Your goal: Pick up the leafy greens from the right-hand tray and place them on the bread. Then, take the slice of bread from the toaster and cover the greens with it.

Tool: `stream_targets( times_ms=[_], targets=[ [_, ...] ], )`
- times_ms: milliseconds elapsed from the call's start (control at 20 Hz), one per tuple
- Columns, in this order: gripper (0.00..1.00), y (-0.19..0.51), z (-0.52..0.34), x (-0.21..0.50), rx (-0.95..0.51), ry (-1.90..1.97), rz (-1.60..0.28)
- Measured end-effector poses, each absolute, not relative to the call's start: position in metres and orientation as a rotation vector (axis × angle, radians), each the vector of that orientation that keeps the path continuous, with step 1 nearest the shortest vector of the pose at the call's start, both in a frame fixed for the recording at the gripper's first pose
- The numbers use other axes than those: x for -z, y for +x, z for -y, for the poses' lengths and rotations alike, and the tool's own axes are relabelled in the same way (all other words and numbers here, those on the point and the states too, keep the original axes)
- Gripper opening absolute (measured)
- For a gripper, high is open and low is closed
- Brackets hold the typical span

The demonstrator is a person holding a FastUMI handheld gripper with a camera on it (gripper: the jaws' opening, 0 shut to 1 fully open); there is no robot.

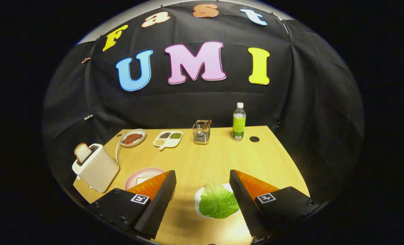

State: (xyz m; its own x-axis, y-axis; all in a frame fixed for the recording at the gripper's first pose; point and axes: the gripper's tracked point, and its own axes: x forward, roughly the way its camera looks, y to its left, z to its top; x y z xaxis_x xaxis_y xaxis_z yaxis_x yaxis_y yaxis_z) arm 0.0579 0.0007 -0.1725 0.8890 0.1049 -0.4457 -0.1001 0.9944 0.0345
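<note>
Right finger [244, 200] covers the right edge of the white tray [199, 200]; left finger [161, 200] overlaps the lower rim of the pink plate [135, 177], so the bread [145, 179] on it reads only as a pale patch; contents of the far dishes too small to name with confidence.

Gripper [202, 178] spread wide, 2 fingers well apart, holding nothing, above the wooden table [202, 160].

Leafy greens [218, 201]: 1 light green ruffled leaf with pale veins, lying on the white tray between the fingers, up against the right one; whether they touch cannot be told.

Toaster [98, 168]: cream, at the table's left edge beyond the left finger; 1 slice of bread [82, 152] stands tilted out of its slot, brown crust visible.

Far edge: oval dish [132, 137], divided dish [168, 139], wire holder [202, 131], green-labelled bottle [239, 121].
</note>
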Motion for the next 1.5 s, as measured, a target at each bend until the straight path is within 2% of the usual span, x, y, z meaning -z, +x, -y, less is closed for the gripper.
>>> stream_targets(
  times_ms=[600, 1050, 1250, 1350, 1400, 1500],
  targets=[
    [0.98, 0.075, 0.030, 0.318, -0.150, -0.112, -0.790],
    [0.98, 0.094, 0.044, 0.362, -0.137, -0.106, -0.872],
    [0.96, 0.094, 0.043, 0.362, -0.150, -0.103, -0.867],
    [0.93, 0.095, 0.043, 0.363, -0.146, -0.097, -0.872],
    [0.85, 0.094, 0.043, 0.364, -0.143, -0.096, -0.877],
    [0.59, 0.094, 0.044, 0.364, -0.132, -0.085, -0.887]
  ],
)
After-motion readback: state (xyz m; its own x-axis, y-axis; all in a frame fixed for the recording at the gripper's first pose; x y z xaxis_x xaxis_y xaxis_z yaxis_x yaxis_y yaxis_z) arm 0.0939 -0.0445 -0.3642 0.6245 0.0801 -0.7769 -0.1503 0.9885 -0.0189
